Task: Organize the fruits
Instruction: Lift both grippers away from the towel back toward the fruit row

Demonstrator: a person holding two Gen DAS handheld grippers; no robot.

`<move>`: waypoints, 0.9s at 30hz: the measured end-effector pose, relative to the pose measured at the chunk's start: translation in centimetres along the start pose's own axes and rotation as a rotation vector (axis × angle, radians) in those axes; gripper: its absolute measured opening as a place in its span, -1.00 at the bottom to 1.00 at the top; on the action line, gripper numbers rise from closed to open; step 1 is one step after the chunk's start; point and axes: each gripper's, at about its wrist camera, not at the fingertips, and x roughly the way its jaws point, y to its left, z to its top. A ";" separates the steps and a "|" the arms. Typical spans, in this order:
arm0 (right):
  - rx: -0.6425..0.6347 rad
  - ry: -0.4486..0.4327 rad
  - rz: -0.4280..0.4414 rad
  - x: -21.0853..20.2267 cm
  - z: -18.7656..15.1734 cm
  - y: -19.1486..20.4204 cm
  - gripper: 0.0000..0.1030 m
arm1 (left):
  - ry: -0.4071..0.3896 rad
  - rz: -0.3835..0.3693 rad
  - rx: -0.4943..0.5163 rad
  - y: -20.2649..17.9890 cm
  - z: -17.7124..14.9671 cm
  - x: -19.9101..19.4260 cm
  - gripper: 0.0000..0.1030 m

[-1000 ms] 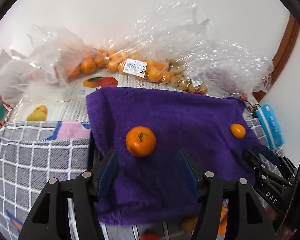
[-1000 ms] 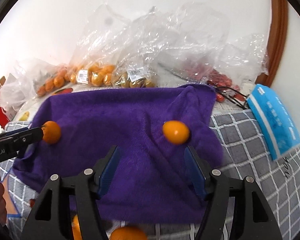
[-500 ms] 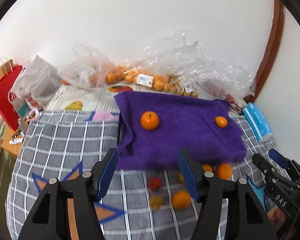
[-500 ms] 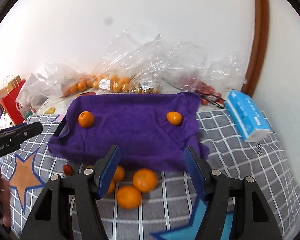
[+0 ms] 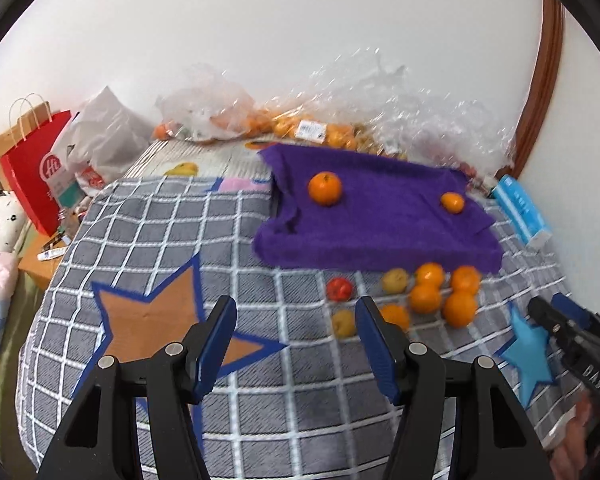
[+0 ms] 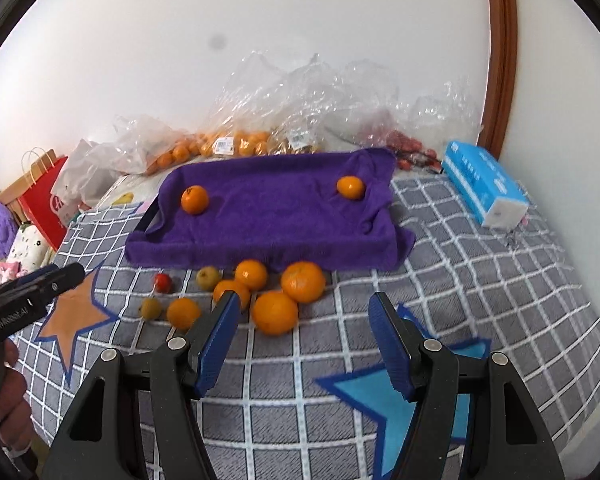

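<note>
A: Where do the fruits lie?
B: Two oranges sit well apart on a purple towel (image 6: pixel 276 216); one (image 6: pixel 195 199) at its left, one (image 6: pixel 351 187) at its right; a loose cluster of oranges (image 6: pixel 276 292), two yellowish fruits and a small red one (image 6: pixel 163 282) rests on the checked blanket just before it.

A deep purple fuzzy towel (image 6: pixel 276 216) carries two bright orange round mandarins (image 6: pixel 195 199). The grey quilted bedspread (image 6: pixel 480 280) beneath has a white grid pattern, an orange star outlined in dark blue (image 5: pixel 156 320) and a light blue star (image 6: pixel 384 396). Loose fruit shows orange, yellow-green and one red tomato (image 6: pixel 163 282). A tissue pack (image 6: pixel 484 184) is sky blue and white.
</note>
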 end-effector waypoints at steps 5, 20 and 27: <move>0.031 0.049 0.017 1.4 -1.2 -0.4 0.28 | 0.046 0.031 -0.013 1.4 -1.6 1.8 0.15; -0.046 0.051 0.042 5.7 -2.2 2.2 -0.06 | 0.113 0.041 -0.066 5.0 -3.8 5.5 0.15; -0.074 0.070 0.017 8.1 -2.3 3.2 -0.10 | 0.064 0.088 0.000 4.2 -4.3 5.7 0.16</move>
